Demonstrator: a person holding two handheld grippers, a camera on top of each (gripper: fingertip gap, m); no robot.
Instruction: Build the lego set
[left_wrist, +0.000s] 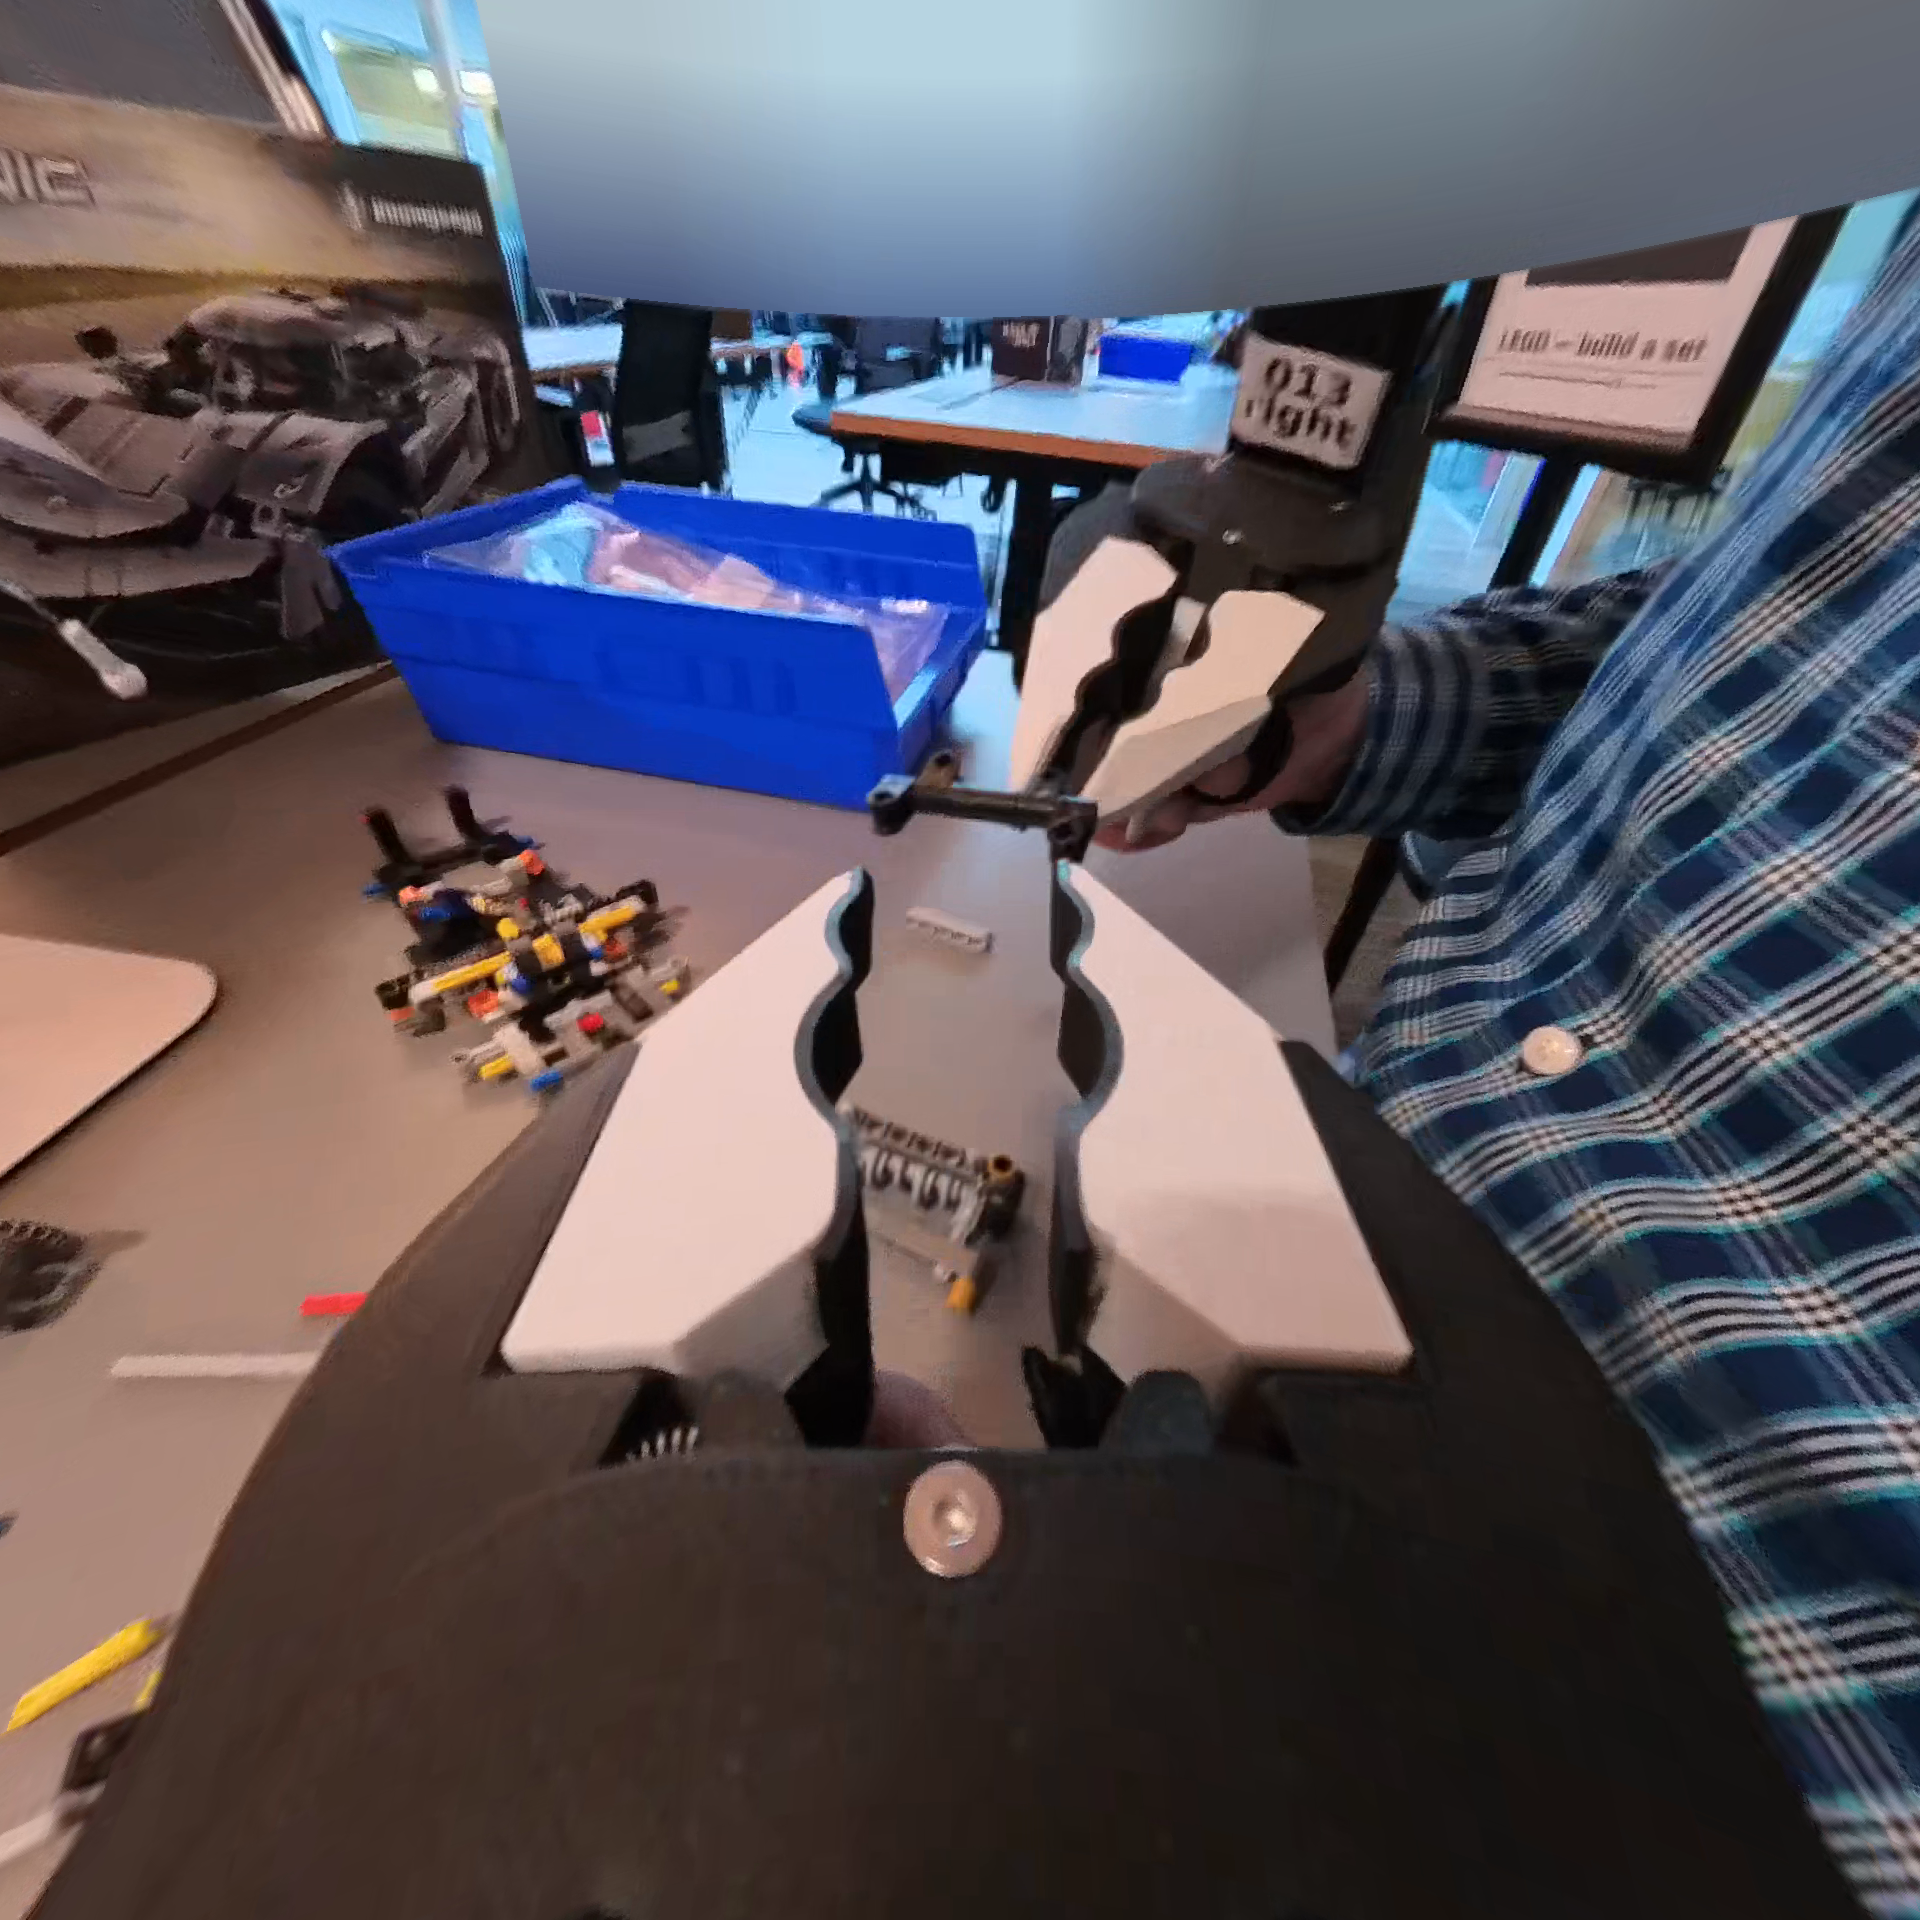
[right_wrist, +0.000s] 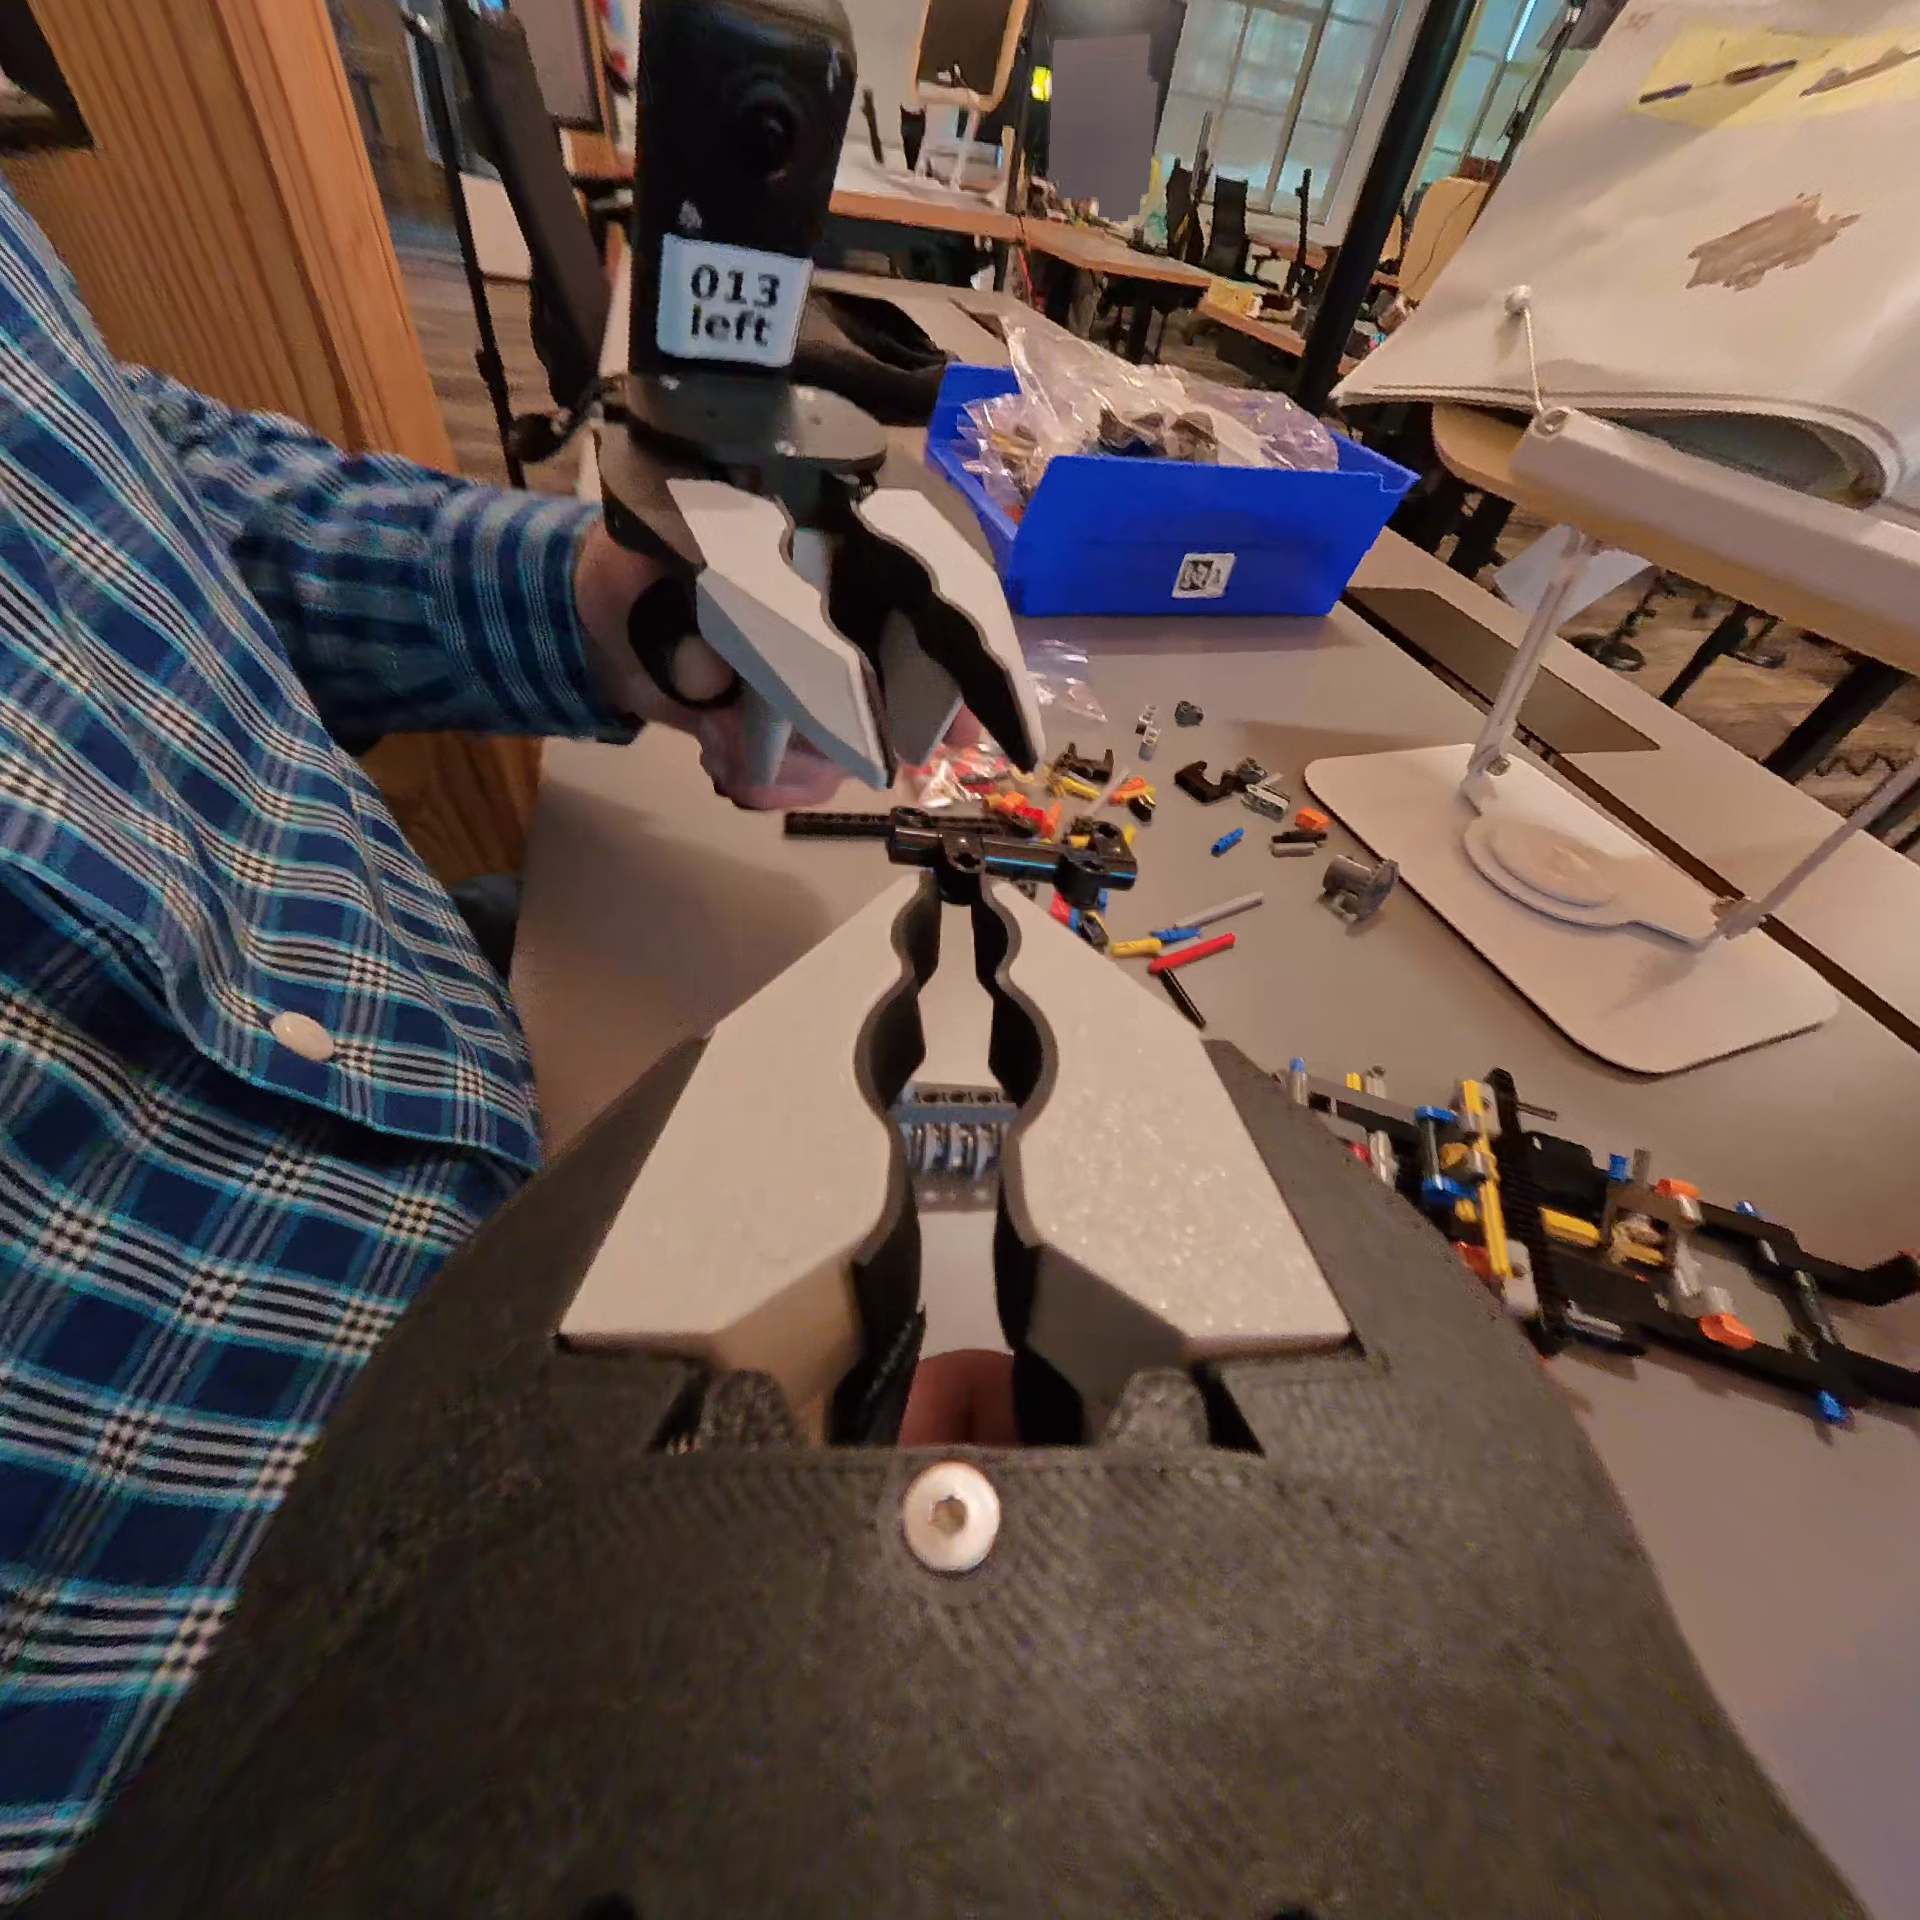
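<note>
Now the black lego piece sits clamped at the right gripper's jaws' tips

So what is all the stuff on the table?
Half-built car frame: one, black with yellow, blue and orange bits, on the grey table.
Loose pieces: many, mixed colours, scattered mid-table.
Small grey block: one, on the table under the grippers.
Bin: one, blue, holding clear bags, at the far edge.
Stand: one, white, holding the booklet.
Box: one, dark, car picture, upright.
Right gripper: shut on a black piece.
Left gripper: open, empty.
</note>
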